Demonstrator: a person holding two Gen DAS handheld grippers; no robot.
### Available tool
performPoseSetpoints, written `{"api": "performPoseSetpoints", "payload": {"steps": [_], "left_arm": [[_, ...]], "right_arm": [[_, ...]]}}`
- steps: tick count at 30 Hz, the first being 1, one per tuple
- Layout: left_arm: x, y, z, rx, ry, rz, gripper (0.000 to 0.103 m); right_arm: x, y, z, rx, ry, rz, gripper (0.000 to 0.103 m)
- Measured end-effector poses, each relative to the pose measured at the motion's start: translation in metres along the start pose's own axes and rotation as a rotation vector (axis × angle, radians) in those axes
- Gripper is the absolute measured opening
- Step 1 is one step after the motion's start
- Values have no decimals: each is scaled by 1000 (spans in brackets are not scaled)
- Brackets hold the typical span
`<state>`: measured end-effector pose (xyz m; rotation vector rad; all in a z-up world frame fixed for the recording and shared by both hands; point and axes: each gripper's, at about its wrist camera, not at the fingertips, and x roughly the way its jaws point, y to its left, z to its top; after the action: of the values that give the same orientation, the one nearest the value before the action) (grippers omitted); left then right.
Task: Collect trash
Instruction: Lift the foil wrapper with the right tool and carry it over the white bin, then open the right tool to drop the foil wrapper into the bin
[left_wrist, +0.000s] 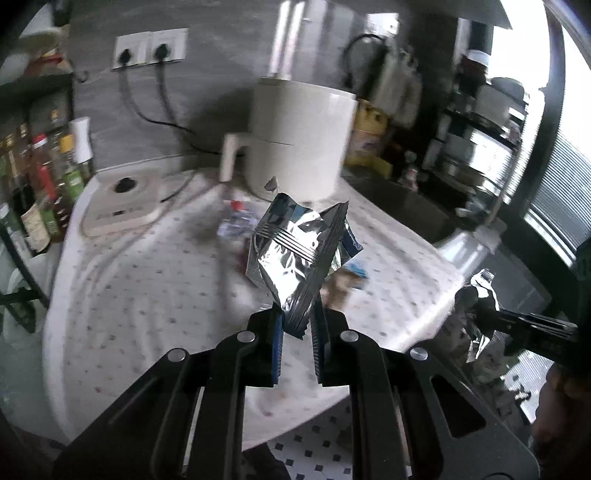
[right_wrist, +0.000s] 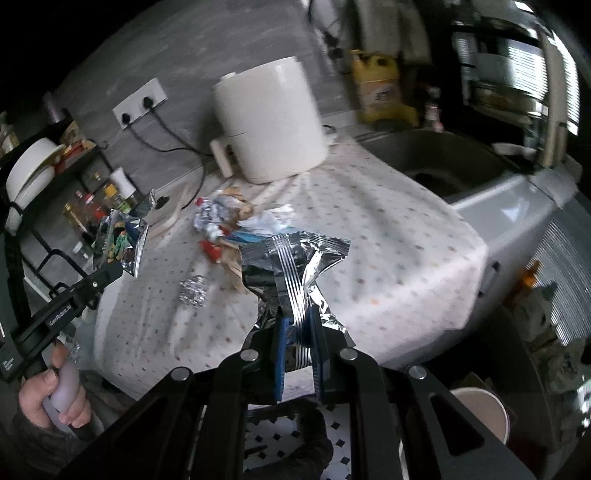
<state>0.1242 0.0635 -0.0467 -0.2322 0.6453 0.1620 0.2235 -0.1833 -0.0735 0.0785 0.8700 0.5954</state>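
Left gripper (left_wrist: 297, 321): clamped on one foil packet (left_wrist: 295, 254)
Right gripper (right_wrist: 300, 332): clamped on a second packet (right_wrist: 295, 266)
Tablecloth (right_wrist: 388, 236): one litter pile (right_wrist: 229, 221)
Cooker (right_wrist: 269, 122): one, white

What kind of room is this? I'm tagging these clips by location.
Most likely a home kitchen. A white air fryer stands on a cloth-covered counter, a rack of sauce and seasoning bottles sits to one side, and a sink lies beyond the cloth.
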Motion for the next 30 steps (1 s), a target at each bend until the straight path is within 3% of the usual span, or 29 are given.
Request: {"api": "performPoseSetpoints", "payload": {"steps": [12,19,22,23,24,30], "left_arm": [[15,-104,-34,133,89,-176,14],[38,-159,-66,204,173,-252,14],[50,-181,-82,234,211,-282,14],[58,-190,-90,246,230,-294,14],[63,-195,-94,256,243,-300,14],[95,-231,-130,316,331,-344,14]], "right_arm": [[-60,-92,-64,174,-11,-152,12],[-53,-166,-116,285,56,-242,13],[-45,-190,-136,328,77,-250,21],[-42,-198,-143,346,79,-250,39],[-41,-203,-148,355,79,-259,45],[-40,-232,-183,430,109,-277,47]]}}
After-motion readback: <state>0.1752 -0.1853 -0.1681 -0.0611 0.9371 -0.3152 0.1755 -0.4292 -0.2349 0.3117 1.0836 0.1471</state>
